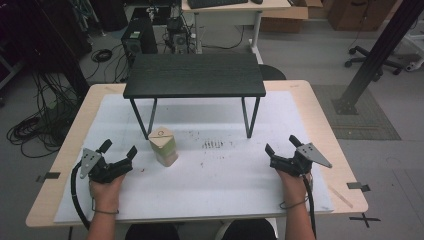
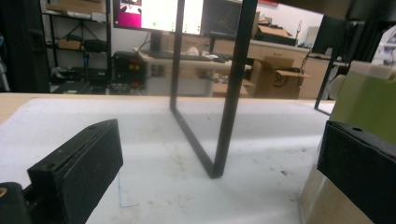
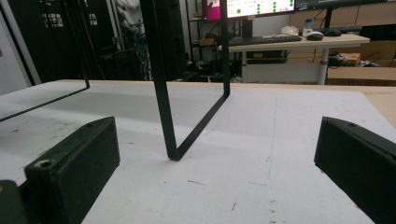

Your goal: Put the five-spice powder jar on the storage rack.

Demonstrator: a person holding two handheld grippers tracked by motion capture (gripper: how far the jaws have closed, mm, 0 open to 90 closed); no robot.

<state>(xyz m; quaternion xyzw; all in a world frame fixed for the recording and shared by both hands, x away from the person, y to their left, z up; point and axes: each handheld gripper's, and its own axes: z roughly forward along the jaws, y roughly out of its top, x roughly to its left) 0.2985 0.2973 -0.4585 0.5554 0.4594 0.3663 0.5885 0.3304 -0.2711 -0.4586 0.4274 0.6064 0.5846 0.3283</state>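
A small carton (image 1: 163, 145) with green sides and a tan peaked top stands upright on the white mat (image 1: 215, 170), in front of the left legs of a small black table (image 1: 195, 75). My left gripper (image 1: 119, 150) rests open on the mat just left of the carton, nothing between its jaws. In the left gripper view the carton (image 2: 369, 100) rises behind the right jaw and the gripper (image 2: 219, 172) faces a black table leg (image 2: 229, 93). At the mat's right side my right gripper (image 1: 282, 145) is open and holds nothing; in the right gripper view the gripper (image 3: 215, 172) looks at another leg frame (image 3: 163, 93).
The black table stands on thin metal legs at the back of the mat. The wooden table edge (image 1: 320, 115) borders the mat. Dark smudges (image 1: 212, 144) mark the mat's middle. Beyond are a desk, computer towers, cables and cardboard boxes.
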